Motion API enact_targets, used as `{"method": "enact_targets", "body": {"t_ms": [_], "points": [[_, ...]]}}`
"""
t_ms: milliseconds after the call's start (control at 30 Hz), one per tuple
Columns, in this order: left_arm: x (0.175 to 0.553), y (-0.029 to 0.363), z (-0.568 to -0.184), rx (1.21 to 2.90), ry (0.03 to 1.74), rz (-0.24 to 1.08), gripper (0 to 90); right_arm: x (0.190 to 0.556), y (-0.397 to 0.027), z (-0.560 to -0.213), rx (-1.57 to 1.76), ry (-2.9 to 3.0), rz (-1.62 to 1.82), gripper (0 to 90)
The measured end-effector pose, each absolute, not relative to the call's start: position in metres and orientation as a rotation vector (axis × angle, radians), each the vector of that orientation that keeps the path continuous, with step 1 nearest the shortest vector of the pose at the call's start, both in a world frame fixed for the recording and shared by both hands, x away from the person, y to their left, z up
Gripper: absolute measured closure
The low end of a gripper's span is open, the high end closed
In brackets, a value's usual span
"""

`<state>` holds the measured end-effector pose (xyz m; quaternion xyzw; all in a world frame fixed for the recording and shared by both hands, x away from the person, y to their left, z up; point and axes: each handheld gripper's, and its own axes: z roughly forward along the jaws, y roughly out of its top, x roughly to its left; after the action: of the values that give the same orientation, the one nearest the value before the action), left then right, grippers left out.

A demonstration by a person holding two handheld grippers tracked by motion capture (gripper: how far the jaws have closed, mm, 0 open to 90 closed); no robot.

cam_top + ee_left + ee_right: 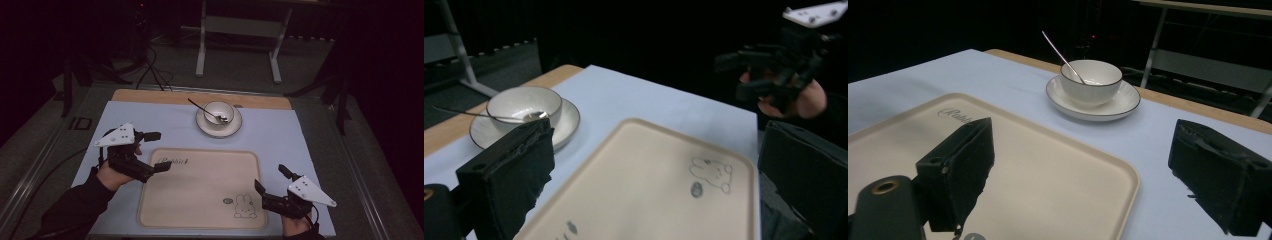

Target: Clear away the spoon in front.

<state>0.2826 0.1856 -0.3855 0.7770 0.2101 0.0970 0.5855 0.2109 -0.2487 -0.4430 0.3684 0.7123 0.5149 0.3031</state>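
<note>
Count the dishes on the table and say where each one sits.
2: a bowl with a spoon in it, standing on a saucer at the table's far middle, beyond the empty tray.

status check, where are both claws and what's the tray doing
Left claw open, empty, at tray's left edge. Right claw open, empty, at its right edge. Tray bare, flat on the mat. Bowl with spoon on saucer beyond, clear of both.

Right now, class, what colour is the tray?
Beige tray, with a rabbit drawing; clearest in the high view.
</note>
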Motion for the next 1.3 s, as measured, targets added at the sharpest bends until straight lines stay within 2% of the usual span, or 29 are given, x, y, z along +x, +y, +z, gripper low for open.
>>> {"method": "enact_targets", "body": {"t_ms": [667, 1300], "points": [[0.336, 0.153, -0.389, 1.825, 0.556, 0.233, 5.3, 0.211, -0.249, -0.443, 0.975, 1.891, 1.367, 11.1], [0.385, 0.129, -0.417, 1.750, 0.674, 0.222, 9.5, 0.211, -0.248, -0.444, 0.973, 1.898, 1.369, 11.1]]}}
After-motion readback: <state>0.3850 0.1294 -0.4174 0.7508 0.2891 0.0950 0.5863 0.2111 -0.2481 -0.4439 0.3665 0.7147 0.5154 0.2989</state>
